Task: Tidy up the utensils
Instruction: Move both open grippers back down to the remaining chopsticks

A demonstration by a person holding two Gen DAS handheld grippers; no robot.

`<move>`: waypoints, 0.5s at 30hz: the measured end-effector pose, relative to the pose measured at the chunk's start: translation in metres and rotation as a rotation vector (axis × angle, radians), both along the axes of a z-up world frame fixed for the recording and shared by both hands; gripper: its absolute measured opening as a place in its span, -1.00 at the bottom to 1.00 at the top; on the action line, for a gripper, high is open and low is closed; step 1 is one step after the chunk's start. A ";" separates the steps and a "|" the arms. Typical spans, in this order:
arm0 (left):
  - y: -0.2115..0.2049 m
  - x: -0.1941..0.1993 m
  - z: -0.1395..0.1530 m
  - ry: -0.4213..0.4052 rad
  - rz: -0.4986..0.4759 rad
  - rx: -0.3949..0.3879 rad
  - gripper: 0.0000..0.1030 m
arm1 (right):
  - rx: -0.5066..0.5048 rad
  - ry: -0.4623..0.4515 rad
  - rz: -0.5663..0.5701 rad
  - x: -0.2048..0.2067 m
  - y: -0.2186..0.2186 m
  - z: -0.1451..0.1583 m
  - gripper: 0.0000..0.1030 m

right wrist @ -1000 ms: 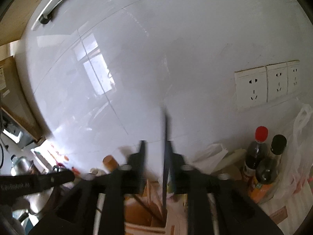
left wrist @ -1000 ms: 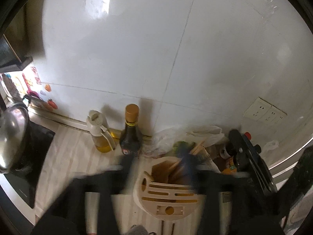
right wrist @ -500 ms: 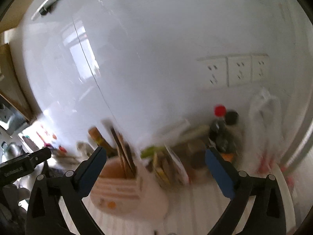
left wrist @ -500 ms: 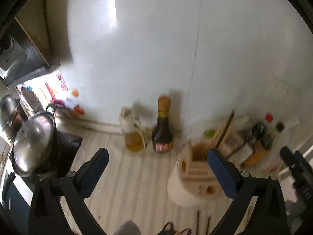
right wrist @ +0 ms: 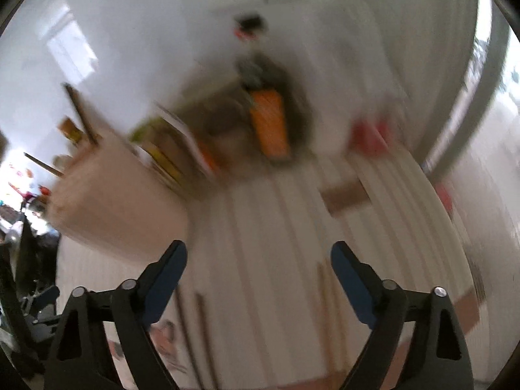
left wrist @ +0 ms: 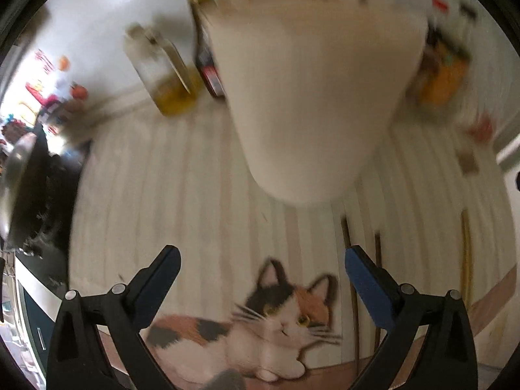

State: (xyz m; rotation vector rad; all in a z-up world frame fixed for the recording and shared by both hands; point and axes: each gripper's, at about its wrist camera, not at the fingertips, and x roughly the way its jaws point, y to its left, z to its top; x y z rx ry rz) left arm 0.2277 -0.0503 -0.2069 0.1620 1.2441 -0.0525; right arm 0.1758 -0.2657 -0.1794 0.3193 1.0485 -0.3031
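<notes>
Both our views dipped from wall to striped mat [left wrist: 182, 195], heavily blurred, utensil holder [left wrist: 312, 97] looming ahead, chopsticks [left wrist: 352, 292] lying near it, left gripper [left wrist: 262, 263] and right gripper [right wrist: 258, 255] spread wide, empty, bottles [left wrist: 165, 74] smeared behind.

Left gripper [left wrist: 261, 265] over the cat mat [left wrist: 260, 321], jaws wide apart and empty.
A blurred beige holder [left wrist: 312, 97] stands ahead; chopsticks [left wrist: 349, 260] lie on the striped mat beside the right finger.
</notes>
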 end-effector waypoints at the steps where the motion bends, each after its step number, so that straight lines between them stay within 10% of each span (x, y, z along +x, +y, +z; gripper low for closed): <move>1: -0.006 -0.002 -0.011 0.030 -0.005 0.002 0.95 | 0.010 0.024 -0.009 -0.005 -0.008 -0.008 0.67; 10: -0.047 -0.014 -0.073 0.206 -0.072 -0.028 0.04 | 0.028 0.215 -0.072 -0.032 -0.056 -0.079 -0.21; 15: -0.063 -0.018 -0.086 0.230 -0.099 -0.017 -0.40 | 0.043 0.301 -0.053 -0.039 -0.067 -0.108 -0.35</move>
